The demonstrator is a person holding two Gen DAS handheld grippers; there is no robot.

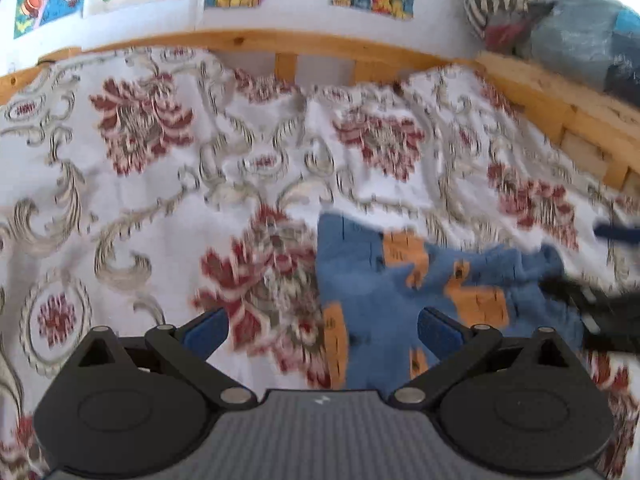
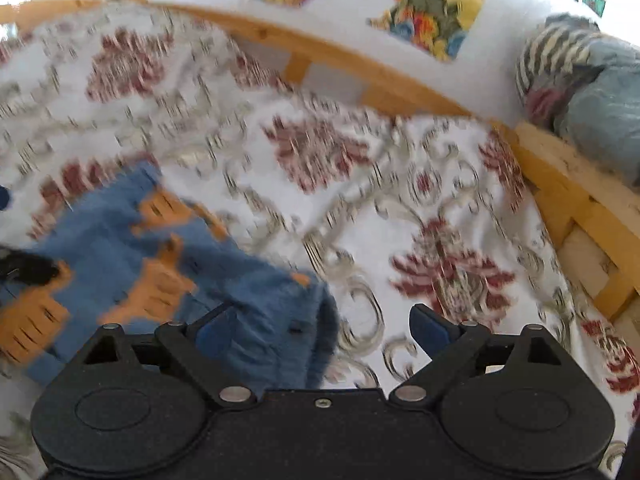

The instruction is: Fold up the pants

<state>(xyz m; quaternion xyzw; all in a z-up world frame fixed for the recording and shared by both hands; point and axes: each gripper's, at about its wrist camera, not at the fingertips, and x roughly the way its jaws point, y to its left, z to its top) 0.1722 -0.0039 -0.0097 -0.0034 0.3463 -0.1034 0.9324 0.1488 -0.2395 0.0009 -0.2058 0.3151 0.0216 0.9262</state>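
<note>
While spread, both grippers' fingers (image 1: 206,336) over pants (image 1: 384,292).

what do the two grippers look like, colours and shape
Both are alike: the left gripper and right gripper each have black linkage arms on round black housings with silver pivot pins, ending in blue fingertips. The left one's centre plate is ribbed grey with a small white mark; the right one's is plain black with a screw.
</note>
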